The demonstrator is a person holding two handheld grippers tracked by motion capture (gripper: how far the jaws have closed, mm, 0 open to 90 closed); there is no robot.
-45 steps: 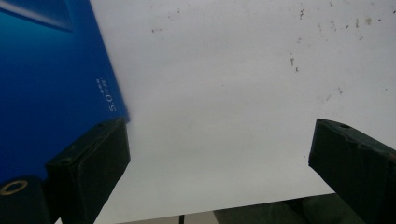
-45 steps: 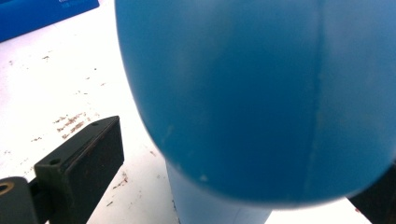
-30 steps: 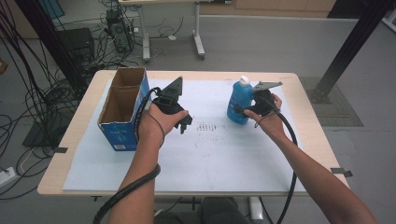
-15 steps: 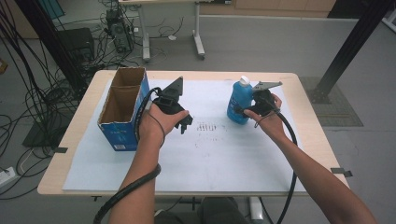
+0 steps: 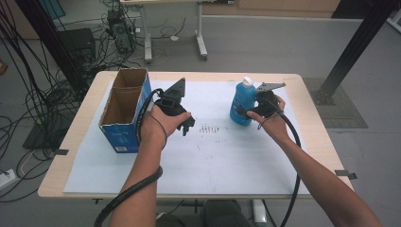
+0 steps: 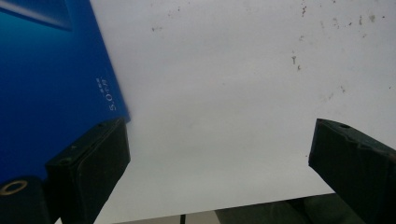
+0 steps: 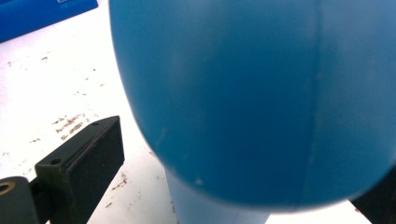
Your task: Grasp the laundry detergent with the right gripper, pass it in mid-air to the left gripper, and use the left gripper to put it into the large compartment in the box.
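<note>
A blue bottle (image 5: 243, 102) with a white cap stands upright on the white sheet (image 5: 222, 156) at the right. My right gripper (image 5: 247, 112) is at its lower body, open, with a jaw on each side. In the right gripper view the bottle (image 7: 243, 93) looms close between the jaws of my right gripper (image 7: 238, 163), and a gap shows beside the left jaw. My left gripper (image 5: 187, 125) hovers over the sheet just right of an open blue cardboard box (image 5: 124, 109). In its own view my left gripper (image 6: 219, 135) is open and holds nothing, with the box wall (image 6: 46, 84) at the left.
The wooden table (image 5: 302, 94) is covered by the white sheet, which has dark smudges (image 5: 210, 128) in the middle. The box corner (image 7: 46, 14) shows far off in the right gripper view. Cables and desk legs lie on the floor beyond the table.
</note>
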